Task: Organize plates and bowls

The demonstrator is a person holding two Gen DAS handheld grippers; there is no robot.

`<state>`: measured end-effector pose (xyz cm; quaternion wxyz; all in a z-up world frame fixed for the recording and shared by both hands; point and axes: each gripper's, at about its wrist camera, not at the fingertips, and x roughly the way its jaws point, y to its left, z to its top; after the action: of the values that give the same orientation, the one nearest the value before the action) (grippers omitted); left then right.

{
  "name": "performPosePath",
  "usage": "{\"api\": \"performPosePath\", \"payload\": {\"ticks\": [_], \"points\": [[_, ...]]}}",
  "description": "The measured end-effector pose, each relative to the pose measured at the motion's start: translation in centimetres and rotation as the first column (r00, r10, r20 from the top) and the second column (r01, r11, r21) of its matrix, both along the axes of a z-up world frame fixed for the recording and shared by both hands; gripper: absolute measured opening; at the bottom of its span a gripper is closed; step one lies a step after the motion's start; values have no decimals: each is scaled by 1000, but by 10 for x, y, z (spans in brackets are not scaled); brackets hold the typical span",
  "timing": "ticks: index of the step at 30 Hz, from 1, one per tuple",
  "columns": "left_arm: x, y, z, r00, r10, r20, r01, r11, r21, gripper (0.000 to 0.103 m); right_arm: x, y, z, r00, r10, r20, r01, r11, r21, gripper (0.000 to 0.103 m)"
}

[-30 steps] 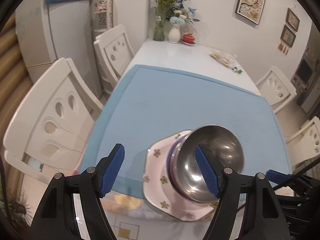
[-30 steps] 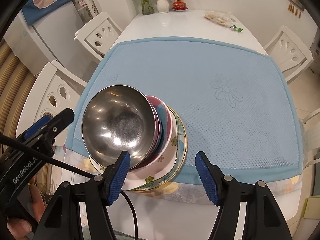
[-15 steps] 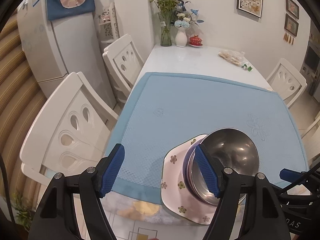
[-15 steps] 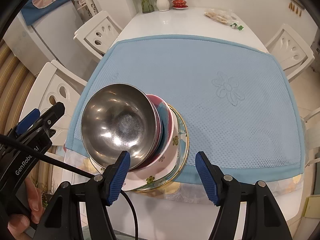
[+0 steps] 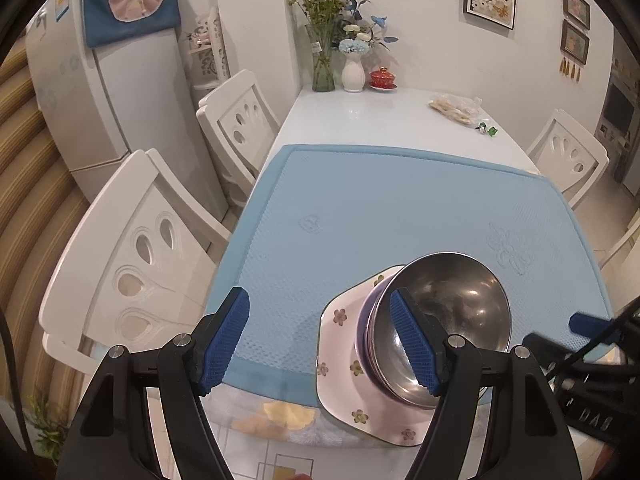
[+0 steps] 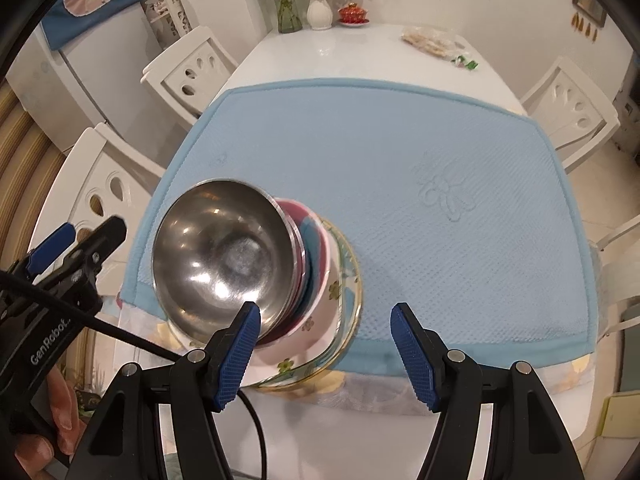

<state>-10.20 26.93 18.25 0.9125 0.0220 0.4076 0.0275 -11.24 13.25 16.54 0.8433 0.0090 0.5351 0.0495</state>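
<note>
On the blue mat (image 6: 400,184), steel bowl (image 6: 224,252) atop stacked dishes (image 6: 320,300)

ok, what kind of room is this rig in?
Most likely a home dining area beside a kitchen. A white dining table with a blue mat has matching white chairs around it, a fridge stands in the corner, and flower vases sit at the table's far end.

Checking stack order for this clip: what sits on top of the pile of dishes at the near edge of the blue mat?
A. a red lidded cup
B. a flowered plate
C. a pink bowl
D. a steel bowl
D: the steel bowl tops the pile, with a pink bowl and flowered plate beneath it.
</note>
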Motion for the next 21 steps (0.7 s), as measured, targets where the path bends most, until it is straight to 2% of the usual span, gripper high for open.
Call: {"api": "performPosePath", "payload": {"ticks": [11, 15, 21], "points": [[7, -12, 14, 999, -39, 29, 39, 999, 0, 72, 3, -14, 16, 998, -41, 42, 42, 999, -26, 65], [10, -33, 23, 995, -69, 65, 68, 998, 17, 74, 1, -32, 24, 995, -78, 70, 81, 996, -39, 66], [23, -74, 27, 993, -107, 45, 107, 994, 0, 74, 4, -79, 22, 988, -139, 62, 142, 989, -33, 69]]}}
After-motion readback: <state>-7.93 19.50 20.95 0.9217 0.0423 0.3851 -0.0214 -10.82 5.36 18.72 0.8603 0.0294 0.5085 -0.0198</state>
